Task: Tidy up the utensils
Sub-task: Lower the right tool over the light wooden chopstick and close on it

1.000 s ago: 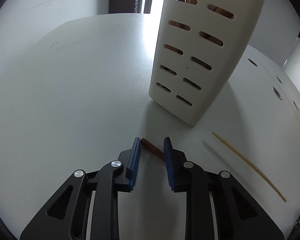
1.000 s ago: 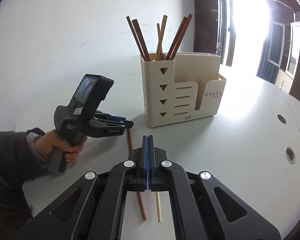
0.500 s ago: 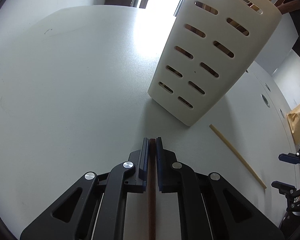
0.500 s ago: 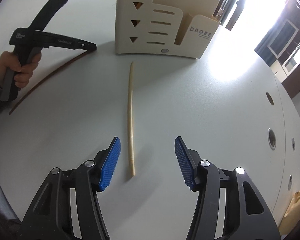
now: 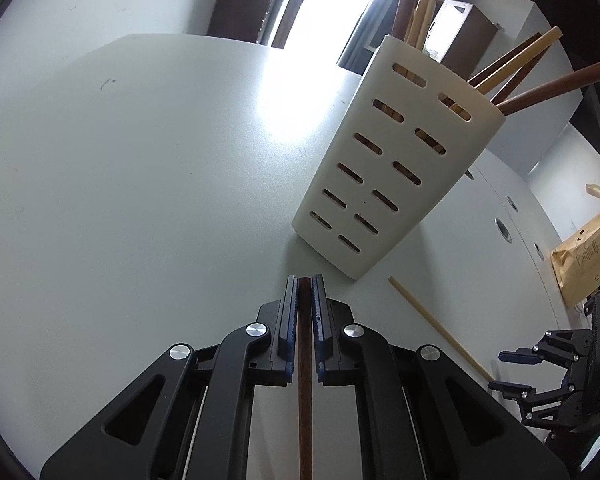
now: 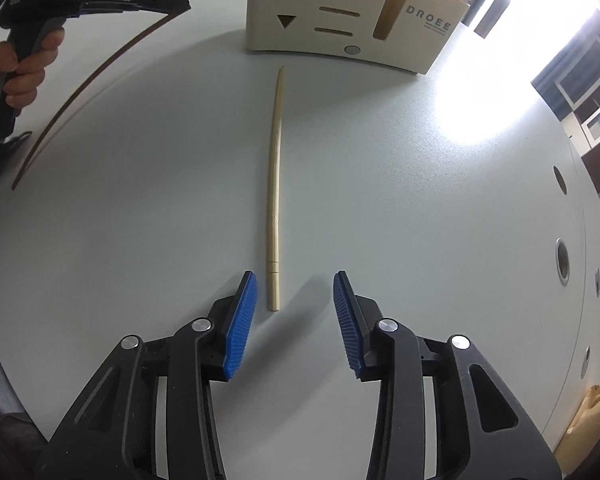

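My left gripper [image 5: 304,280] is shut on a dark brown chopstick [image 5: 305,380], held off the white table, just in front of the cream slotted utensil holder [image 5: 384,172]. The holder has several brown and light chopsticks standing in it. From the right wrist view the left gripper [image 6: 182,0] holds the brown chopstick [image 6: 80,88] by its far end. A light wooden chopstick [image 6: 275,184] lies on the table, pointing at the holder [image 6: 352,8]. My right gripper [image 6: 294,280] is open, its jaws on either side of the chopstick's near end.
The white round table [image 6: 440,200] has cable holes [image 6: 563,260] along its right side. A brown paper bag [image 5: 588,256] sits at the table's right edge. The light chopstick [image 5: 436,328] and the right gripper [image 5: 516,368] also show in the left wrist view.
My left gripper closed on the brown chopstick and lifted it off the table. My right gripper opened and came down over the light chopstick's near end.
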{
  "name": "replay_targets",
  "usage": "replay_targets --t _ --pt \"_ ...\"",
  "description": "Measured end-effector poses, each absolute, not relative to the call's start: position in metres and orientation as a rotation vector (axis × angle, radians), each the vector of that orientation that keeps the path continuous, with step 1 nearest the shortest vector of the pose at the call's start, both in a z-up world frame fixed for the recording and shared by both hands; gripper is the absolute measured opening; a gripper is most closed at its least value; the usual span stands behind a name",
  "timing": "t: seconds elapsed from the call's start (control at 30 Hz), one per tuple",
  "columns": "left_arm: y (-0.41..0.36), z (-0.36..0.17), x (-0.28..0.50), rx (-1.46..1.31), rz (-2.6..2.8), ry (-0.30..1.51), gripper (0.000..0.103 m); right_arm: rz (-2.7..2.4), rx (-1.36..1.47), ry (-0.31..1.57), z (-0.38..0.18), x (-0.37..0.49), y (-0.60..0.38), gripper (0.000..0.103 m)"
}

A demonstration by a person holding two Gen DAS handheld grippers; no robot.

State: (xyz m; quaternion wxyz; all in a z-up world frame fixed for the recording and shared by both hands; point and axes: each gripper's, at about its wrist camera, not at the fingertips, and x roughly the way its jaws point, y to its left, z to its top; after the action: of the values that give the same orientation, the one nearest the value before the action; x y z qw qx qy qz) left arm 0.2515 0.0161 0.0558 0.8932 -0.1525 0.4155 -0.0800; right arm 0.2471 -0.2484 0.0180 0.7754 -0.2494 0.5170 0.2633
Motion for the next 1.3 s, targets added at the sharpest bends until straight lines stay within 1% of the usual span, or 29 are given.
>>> replay_targets --t 0.03,0.07,0.13,0.23,0.33,0.4,0.57,0.6,0.63,0.73,0.87,0.97,1.0,1.03,1.07,1.1,1.3 --pt "0.026 0.057 0.248 -0.322 -0.162 0.858 0.007 0.574 -0.53 1.123 0.017 0.248 -0.249 0.016" --pt "0.027 0.058 0.248 -0.326 -0.157 0.855 0.007 0.579 -0.52 1.126 0.017 0.25 -0.249 0.011" --pt "0.031 0.058 0.247 -0.339 -0.148 0.853 0.007 0.593 -0.504 1.127 0.017 0.25 -0.247 0.006" --pt "0.036 0.057 0.246 -0.357 -0.13 0.847 0.007 0.597 -0.469 1.123 0.019 0.255 -0.245 0.005" --pt "0.046 0.059 0.244 -0.374 -0.118 0.837 0.007 0.587 -0.409 1.077 0.031 0.259 -0.251 0.005" --pt "0.046 0.059 0.243 -0.383 -0.106 0.828 0.007 0.593 -0.342 1.008 0.049 0.258 -0.258 0.005" --pt "0.048 0.06 0.24 -0.396 -0.084 0.803 0.007 0.605 -0.2 0.754 0.104 0.239 -0.28 0.004" --pt "0.048 0.06 0.24 -0.398 -0.08 0.798 0.007 0.599 -0.178 0.729 0.11 0.238 -0.285 0.004" --pt "0.049 0.061 0.239 -0.4 -0.075 0.794 0.007 0.59 -0.157 0.705 0.116 0.234 -0.29 0.001" --pt "0.051 0.061 0.239 -0.41 -0.067 0.789 0.007 0.563 -0.091 0.64 0.126 0.238 -0.301 0.001" --pt "0.056 0.061 0.241 -0.411 -0.071 0.79 0.007 0.573 -0.135 0.694 0.115 0.253 -0.294 0.001" --pt "0.055 0.06 0.243 -0.406 -0.08 0.797 0.007 0.588 -0.293 0.85 0.084 0.255 -0.277 0.002" --pt "0.054 0.059 0.243 -0.402 -0.085 0.802 0.007 0.572 -0.345 0.898 0.073 0.257 -0.272 0.003" --pt "0.055 0.058 0.245 -0.399 -0.092 0.808 0.007 0.551 -0.397 0.938 0.063 0.257 -0.269 0.021" --pt "0.054 0.058 0.245 -0.397 -0.098 0.813 0.007 0.531 -0.451 0.971 0.053 0.257 -0.267 0.06" --pt "0.053 0.058 0.246 -0.395 -0.104 0.816 0.007 0.514 -0.494 0.991 0.045 0.256 -0.265 0.069" --pt "0.046 0.058 0.247 -0.373 -0.134 0.822 0.007 0.514 -0.475 1.05 0.032 0.262 -0.268 0.069"
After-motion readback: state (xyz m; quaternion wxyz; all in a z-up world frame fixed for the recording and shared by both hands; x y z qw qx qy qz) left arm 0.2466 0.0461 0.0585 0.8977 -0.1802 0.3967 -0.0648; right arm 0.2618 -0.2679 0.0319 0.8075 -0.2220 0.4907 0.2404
